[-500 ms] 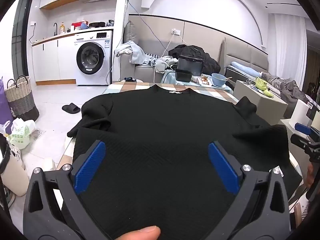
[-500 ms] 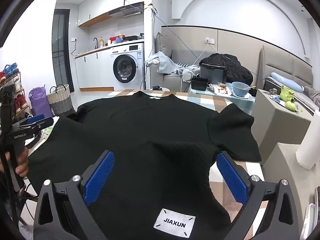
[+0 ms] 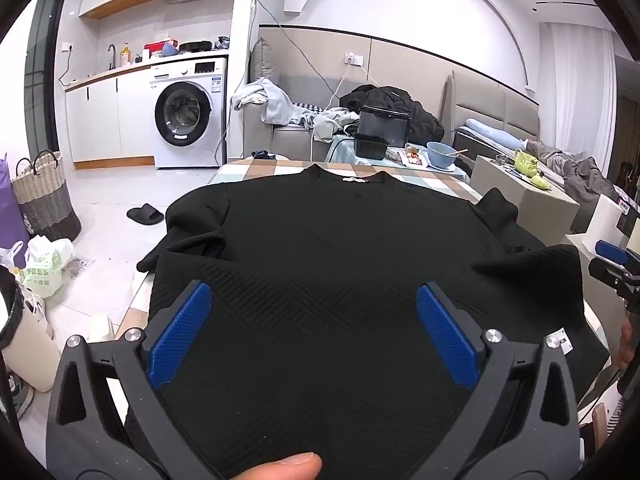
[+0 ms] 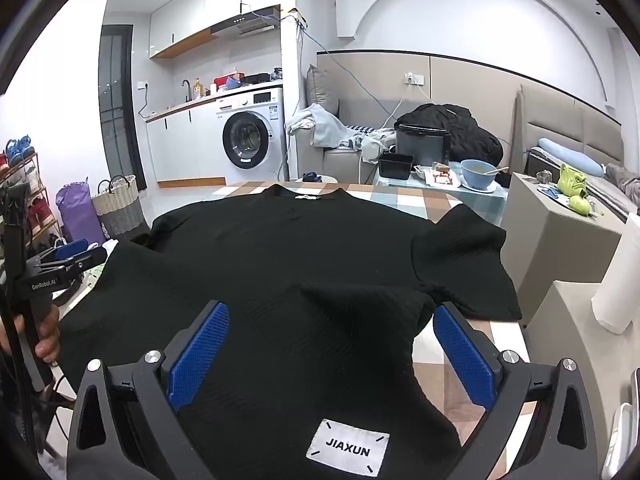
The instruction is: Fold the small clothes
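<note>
Both my left gripper [image 3: 312, 328] and right gripper [image 4: 330, 350] stand released, jaws wide, above the near hem of the black textured knit top [image 3: 340, 248]. It lies flat on the checked table [image 4: 432, 200], hem towards me, collar at the far edge, sleeves spread sideways. Bare tabletop shows at my right.

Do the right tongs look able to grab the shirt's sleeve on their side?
Probably yes: the right tongs stand open above the black shirt, and the sleeve lies uncovered ahead.

Both wrist views close above shirt [image 3: 320, 280]
</note>
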A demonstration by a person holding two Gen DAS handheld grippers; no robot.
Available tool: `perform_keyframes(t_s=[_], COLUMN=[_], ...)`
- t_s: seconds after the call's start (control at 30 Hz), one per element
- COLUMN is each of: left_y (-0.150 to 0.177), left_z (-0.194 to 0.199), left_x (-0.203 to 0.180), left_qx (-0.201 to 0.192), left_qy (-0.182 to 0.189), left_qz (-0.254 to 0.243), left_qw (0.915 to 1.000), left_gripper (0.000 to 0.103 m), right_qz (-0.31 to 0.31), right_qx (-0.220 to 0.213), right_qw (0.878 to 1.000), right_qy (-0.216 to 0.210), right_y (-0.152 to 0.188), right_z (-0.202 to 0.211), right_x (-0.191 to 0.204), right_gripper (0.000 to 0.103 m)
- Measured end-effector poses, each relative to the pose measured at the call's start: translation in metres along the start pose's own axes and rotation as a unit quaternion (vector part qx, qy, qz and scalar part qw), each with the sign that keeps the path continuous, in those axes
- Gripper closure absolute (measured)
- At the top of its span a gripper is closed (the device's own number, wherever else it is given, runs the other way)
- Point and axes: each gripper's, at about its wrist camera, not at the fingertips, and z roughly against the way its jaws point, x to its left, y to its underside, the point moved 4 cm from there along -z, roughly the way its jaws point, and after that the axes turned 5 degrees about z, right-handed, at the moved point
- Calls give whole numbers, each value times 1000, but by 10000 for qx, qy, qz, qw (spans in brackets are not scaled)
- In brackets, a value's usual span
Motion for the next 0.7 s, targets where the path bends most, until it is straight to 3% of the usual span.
perform_keyframes(t_s=[0.7], left_y=[-8], left_z=[12], left_x=[-9], left_qx=[-261], left_qy=[-150], left_qz=[-134], left_qw=[9995], left_gripper=[1], right_qz=[-45], right_qx=[-115], right_qw=[9999], right_qy=[27], right_y=[-6], right_z=[1], right_x=[-5], right_gripper=[0])
